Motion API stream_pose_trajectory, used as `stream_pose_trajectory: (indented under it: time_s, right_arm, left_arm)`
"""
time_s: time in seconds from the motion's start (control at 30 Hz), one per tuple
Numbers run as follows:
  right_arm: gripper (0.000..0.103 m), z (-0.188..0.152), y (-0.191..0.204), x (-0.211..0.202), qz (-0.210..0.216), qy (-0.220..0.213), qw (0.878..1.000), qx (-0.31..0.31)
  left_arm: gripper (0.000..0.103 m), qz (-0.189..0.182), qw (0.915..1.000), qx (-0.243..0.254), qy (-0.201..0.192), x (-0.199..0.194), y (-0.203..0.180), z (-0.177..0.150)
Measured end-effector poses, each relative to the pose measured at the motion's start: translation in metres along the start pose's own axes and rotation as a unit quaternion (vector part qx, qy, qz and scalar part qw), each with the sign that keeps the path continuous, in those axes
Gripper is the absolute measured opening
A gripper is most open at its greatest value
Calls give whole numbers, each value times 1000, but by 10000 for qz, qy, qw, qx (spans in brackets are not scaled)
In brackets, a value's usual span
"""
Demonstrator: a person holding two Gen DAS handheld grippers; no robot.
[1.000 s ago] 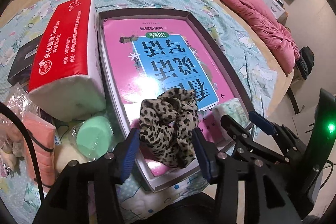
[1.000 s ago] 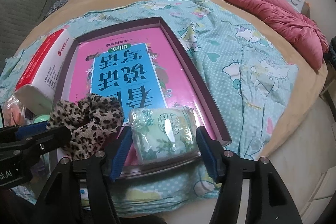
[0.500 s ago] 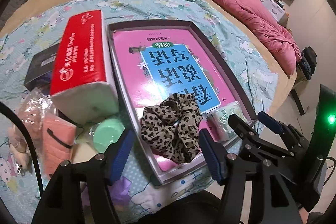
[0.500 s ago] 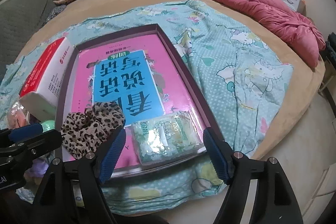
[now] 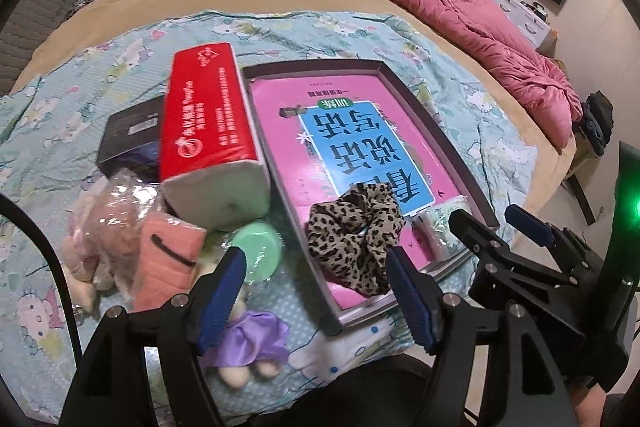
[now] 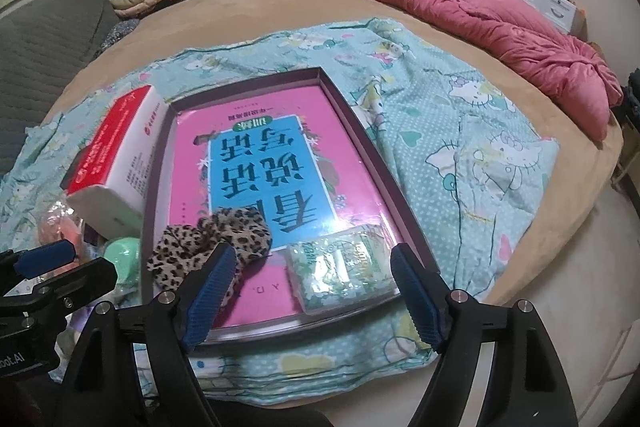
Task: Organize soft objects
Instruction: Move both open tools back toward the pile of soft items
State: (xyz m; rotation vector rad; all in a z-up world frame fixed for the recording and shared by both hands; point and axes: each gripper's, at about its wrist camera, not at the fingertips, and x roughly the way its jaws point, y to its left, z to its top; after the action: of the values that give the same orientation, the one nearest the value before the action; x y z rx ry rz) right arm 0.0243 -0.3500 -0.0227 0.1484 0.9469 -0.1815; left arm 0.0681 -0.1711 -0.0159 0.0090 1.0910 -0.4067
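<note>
A leopard-print scrunchie lies at the near end of a shallow tray with a pink and blue printed bottom. A green tissue pack lies beside it in the tray's near right corner. My left gripper is open and empty, pulled back above the tray's near left edge. My right gripper is open and empty, just short of the tissue pack. The scrunchie also shows in the right wrist view.
Left of the tray lie a red tissue box, a black box, a green round item, a pink pouch, a bagged plush toy and a purple-dressed doll. A pink quilt lies far right.
Both grippers have pulled back and up from the tray, leaving the scrunchie and tissue pack lying in it. The left view now takes in more of the items left of the tray.
</note>
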Motion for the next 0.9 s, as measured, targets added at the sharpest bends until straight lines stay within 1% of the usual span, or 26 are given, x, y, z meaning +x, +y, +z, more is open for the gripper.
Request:
stream_pose_trajectory:
  time_s: [0.13, 0.27, 0.37, 0.5, 0.6, 0.9]
  right_arm:
    - [81, 2, 10, -9, 159, -56, 9998, -39]
    - [81, 5, 27, -21, 334, -151, 9991, -189]
    - [81, 6, 42, -29, 458, -218, 9982, -331]
    - [82, 6, 58, -38, 629, -234, 9967, -462]
    - [82, 5, 70, -43, 686, -272, 9954, -615]
    - [82, -2, 97, -52, 880, -228, 9915, -927]
  left_arm:
    - [72, 111, 9999, -18, -88, -14, 10, -4]
    - [72, 144, 9995, -218, -178, -29, 29, -6]
    - [72, 243, 9989, -312, -232, -40, 44, -8]
    - [72, 299, 9977, -534, -289, -54, 68, -11]
    - [72, 354, 9968, -634, -341, -62, 80, -13]
    - [72, 494, 9930, -1028, -311, -75, 122, -29]
